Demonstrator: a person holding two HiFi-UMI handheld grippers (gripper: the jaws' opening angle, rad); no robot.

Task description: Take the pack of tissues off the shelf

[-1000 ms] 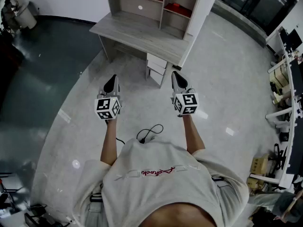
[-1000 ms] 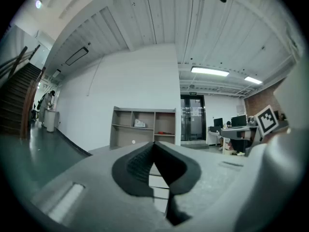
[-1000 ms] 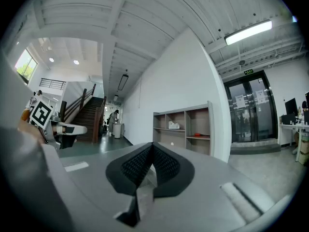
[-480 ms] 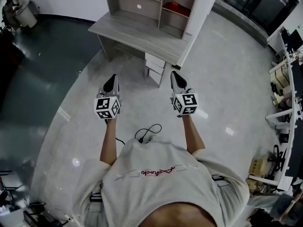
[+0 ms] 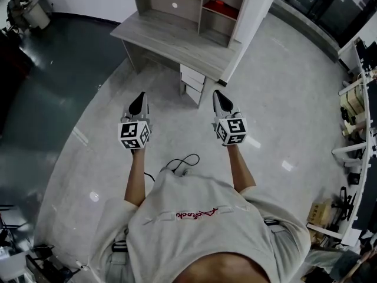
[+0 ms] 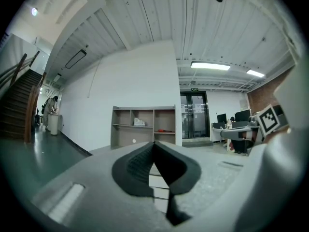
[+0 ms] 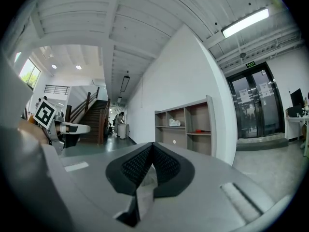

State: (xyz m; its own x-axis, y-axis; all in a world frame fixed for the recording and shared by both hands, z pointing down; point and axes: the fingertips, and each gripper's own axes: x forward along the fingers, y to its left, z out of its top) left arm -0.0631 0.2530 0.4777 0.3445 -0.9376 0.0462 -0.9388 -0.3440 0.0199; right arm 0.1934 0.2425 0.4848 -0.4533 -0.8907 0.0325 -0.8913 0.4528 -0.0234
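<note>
Both pairs of ribbed black fingers (image 6: 137, 166) are pressed together on nothing, on our left gripper (image 5: 139, 97) and right gripper (image 5: 217, 94). On the far pale wooden shelf (image 5: 156, 2), the white pack of tissues (image 6: 139, 122) lies on the upper board. The head view cuts it off; both gripper views show it small but whole.

Short-sleeved T-shirt (image 5: 194, 243), off-white, loose cut, with red script lettering (image 5: 197, 214) across it. Hand-held pair, left gripper (image 5: 140, 95) and right gripper (image 5: 216, 92): grey tapering shells, black ribbed pads (image 7: 137, 166) at the tips, white marker cube (image 5: 134, 135) with black square patterns at each rear.
</note>
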